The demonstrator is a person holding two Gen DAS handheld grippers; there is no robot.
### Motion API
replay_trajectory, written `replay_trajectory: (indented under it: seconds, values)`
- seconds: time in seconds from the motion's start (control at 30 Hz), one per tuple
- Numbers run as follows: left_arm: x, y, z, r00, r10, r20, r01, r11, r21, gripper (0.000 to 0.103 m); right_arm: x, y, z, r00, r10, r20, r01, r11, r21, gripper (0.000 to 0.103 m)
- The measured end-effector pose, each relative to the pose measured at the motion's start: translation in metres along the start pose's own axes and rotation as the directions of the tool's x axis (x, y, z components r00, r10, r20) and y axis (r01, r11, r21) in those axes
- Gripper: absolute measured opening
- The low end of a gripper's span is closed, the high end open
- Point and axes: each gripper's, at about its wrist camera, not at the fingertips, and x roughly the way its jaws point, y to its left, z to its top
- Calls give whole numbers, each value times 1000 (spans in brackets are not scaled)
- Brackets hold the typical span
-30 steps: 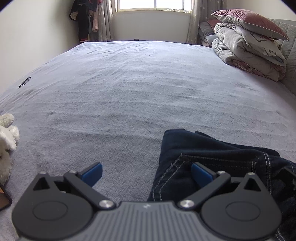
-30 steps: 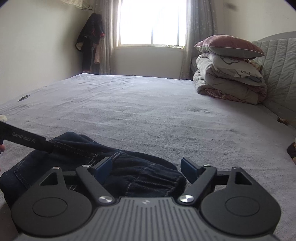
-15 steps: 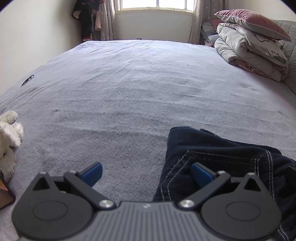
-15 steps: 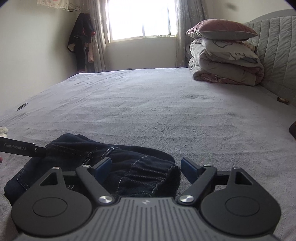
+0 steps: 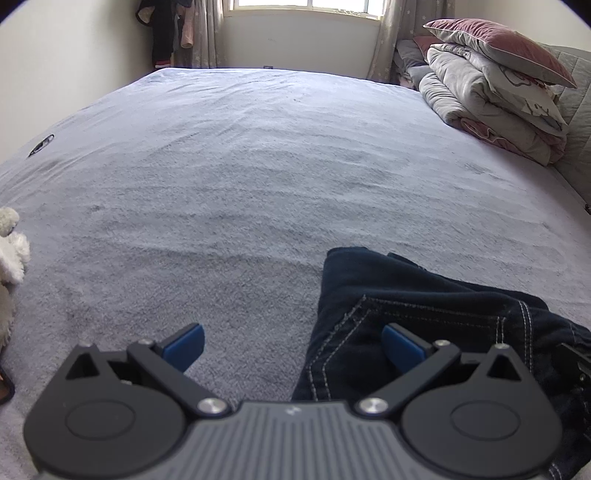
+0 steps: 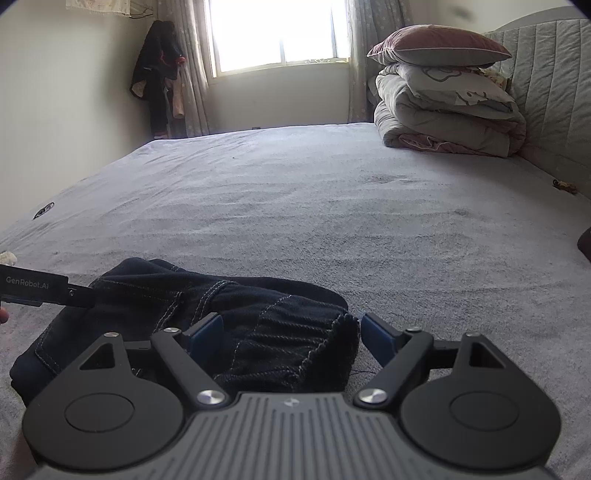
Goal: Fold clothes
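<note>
Bed (image 5: 258,166); elastic waistband (image 6: 306,339) right-view only.

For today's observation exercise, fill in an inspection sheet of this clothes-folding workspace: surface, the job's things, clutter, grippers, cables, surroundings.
Surface: grey bedspread, slightly rippled.
Job's things: dark jeans, bunched at the near edge of the bed, elastic waistband facing the right gripper.
Clutter: white plush toy at the left edge; small dark item far left on the bedspread.
Grippers: left gripper open, its right pad over the denim; right gripper open, straddling the waistband.
Cables: nothing seen.
Surroundings: stacked bedding and pillow, window, hanging clothes.
</note>
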Motion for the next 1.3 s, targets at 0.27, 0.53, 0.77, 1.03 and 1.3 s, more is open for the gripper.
replay_trajectory:
  seconds: [0.27, 0.53, 0.77, 1.03, 1.3]
  values:
    - [2, 5, 0, 1000, -11, -12, 11, 1000, -13, 103, 2, -2, 0, 1000, 11, -10, -11, 1000, 9, 85]
    - [4, 6, 2, 1000, -17, -20, 17, 1000, -14, 103, 3, -3, 0, 1000, 15, -16, -15, 1000, 5, 85]
    - [4, 6, 2, 1000, -18, -22, 18, 1000, -15, 103, 4, -3, -1, 1000, 17, -19, -16, 1000, 8, 86]
    - [10, 13, 6, 994, -93, -56, 91, 995, -33, 103, 5, -4, 0, 999, 27, -36, -27, 999, 20, 87]
    - [54, 64, 17, 856, -468, -221, 409, 873, -267, 103, 16, -38, -1, 975, 157, -159, -109, 955, 276, 88]
